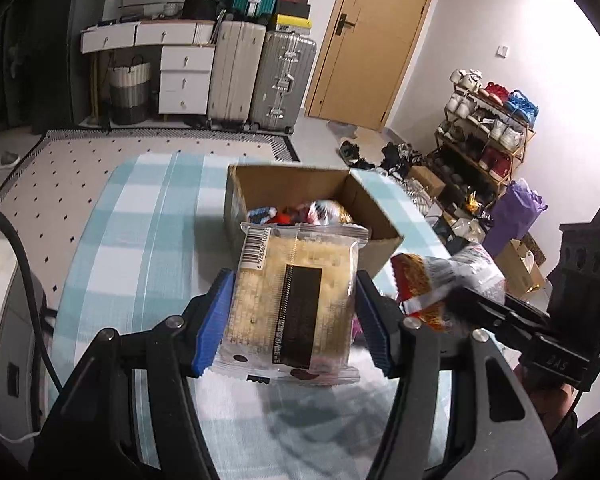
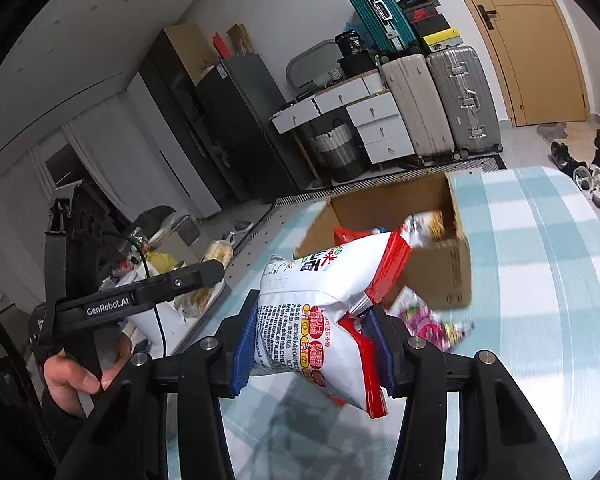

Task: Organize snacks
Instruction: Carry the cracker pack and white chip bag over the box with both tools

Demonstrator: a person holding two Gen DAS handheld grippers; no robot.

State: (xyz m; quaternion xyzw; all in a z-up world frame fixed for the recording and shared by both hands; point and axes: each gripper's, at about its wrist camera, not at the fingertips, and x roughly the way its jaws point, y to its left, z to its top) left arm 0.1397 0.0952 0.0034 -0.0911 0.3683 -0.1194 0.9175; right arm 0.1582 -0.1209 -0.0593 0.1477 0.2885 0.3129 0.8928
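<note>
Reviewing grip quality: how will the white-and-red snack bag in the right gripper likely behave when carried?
The white-and-red snack bag looks puffy and pliable, creasing between the right gripper's pads, so probably light. Its glossy film may slip. Its lower end hangs free and will likely sway.

Left gripper [image 1: 296,304] clamped, right gripper [image 2: 314,344] clamped, both angled downward

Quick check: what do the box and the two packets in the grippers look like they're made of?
Box: brown corrugated cardboard, matte, raw cut edges. Clear packet in the left gripper: glossy transparent plastic film, contents showing through. White-and-red packet in the right gripper: printed, crinkled film, likely plastic.
</note>
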